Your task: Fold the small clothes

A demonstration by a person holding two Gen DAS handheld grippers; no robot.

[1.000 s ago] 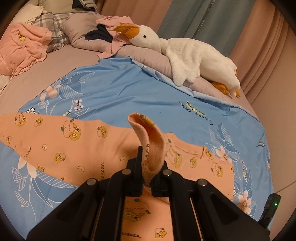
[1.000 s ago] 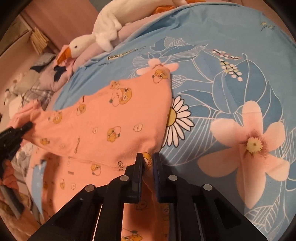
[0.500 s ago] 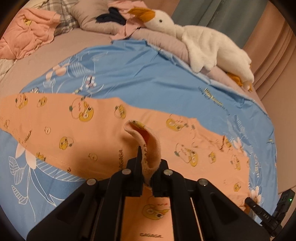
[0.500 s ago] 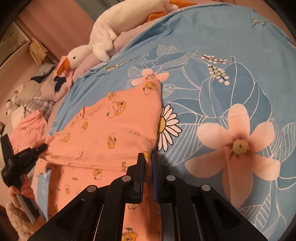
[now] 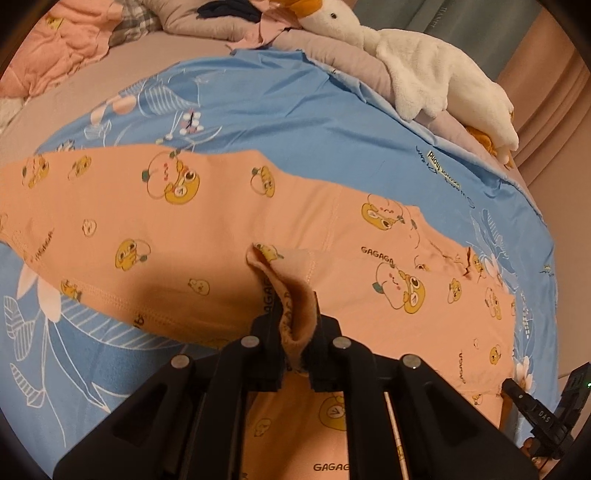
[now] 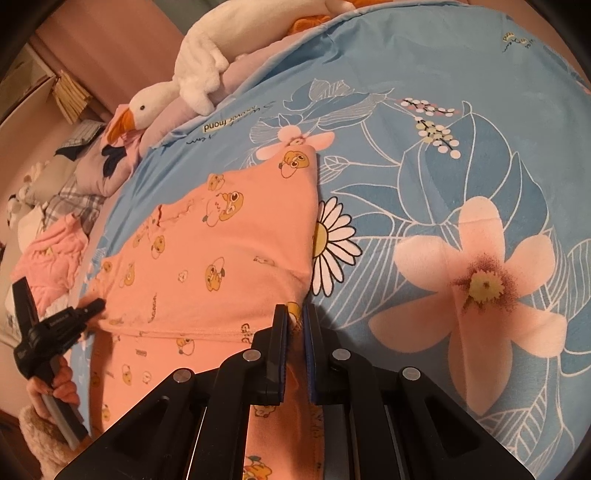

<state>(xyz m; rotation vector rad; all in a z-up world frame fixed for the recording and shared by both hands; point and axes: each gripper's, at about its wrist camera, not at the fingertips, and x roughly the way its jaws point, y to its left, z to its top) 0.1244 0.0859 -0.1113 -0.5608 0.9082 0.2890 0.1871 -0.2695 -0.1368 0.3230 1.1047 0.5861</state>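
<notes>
Garment: the peach-orange cotton garment printed with yellow cartoon ducks and "GAGAGA" lettering (image 5: 207,229) lay spread flat on the bed, one layer folded over another, a stitched hem running across at about 8 o'clock in your left wrist view.

Left tool: your left tool (image 5: 297,354) had its fingers drawn in narrow, pinching a raised fold of the garment's edge between them; the fuzzy inner side of the cloth stood up out of the grip toward 12 o'clock.

Right tool: your right tool (image 6: 295,354) had its fingers nearly together on a thin corner of the same garment, at the point where the folded edge met the bedcover.

Left tool in the right view: it appeared at 9 o'clock (image 6: 83,312), with your hand (image 6: 55,387) around its handle, its tip touching the garment's far corner.

Bedcover: the blue fabric bedcover with large pink flowers, a white daisy and white leaf outlines (image 6: 461,192) lay under the garment and showed bare from 12 to 5 o'clock in the right view.

Goose: a white plush goose with an orange beak (image 5: 424,66) lay on a mauve pillow at 1 o'clock in the left view, well apart from the garment.

Other clothes: a crumpled pink fleece item (image 5: 55,48) sat at 10 o'clock, just beside grey checked cloth (image 5: 133,22).
</notes>
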